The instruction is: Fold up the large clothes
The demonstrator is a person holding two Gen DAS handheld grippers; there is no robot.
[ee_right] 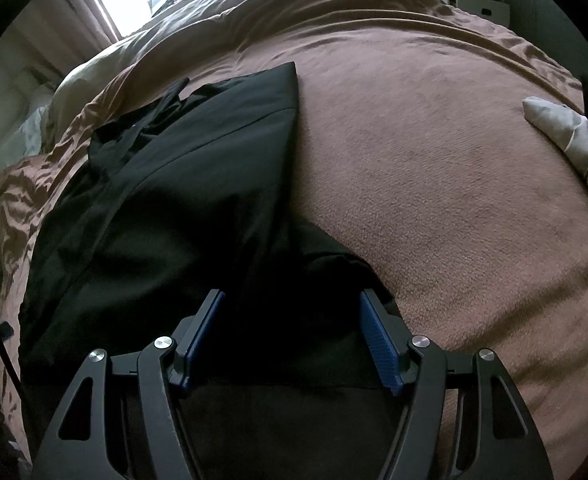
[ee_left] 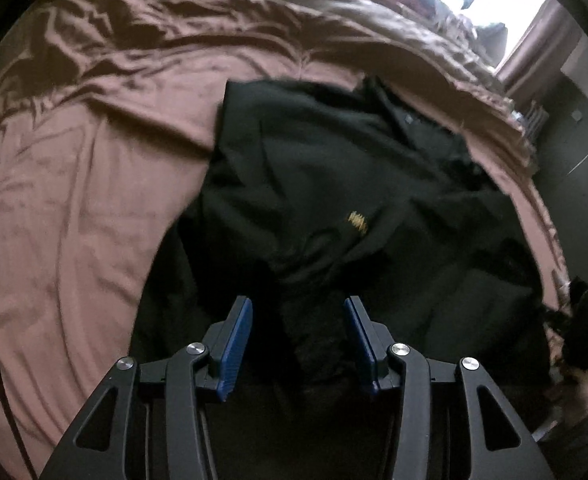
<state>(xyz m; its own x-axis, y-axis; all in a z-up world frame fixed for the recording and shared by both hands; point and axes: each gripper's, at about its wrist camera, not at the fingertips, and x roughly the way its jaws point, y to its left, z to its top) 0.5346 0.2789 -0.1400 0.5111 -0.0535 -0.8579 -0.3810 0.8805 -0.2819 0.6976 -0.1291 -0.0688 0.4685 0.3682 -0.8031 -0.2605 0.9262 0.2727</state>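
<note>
We see a black garment (ee_left: pixel 334 184) spread on the bed (ee_left: pixel 73 200), lying along the bed's edge, with a small gold mark on its cloth and a window (ee_left: pixel 506 12) beyond the far end. Our left gripper (ee_left: pixel 298 312) hangs over the garment's near part, jaws apart, nothing pinched between its blue pads (ee_left: pixel 237 340). Our right gripper (ee_right: pixel 291 308) likewise stands released over the dark cloth (ee_right: pixel 165 208). A pale cloth (ee_right: pixel 570 136) lies near the bed's right edge.
</note>
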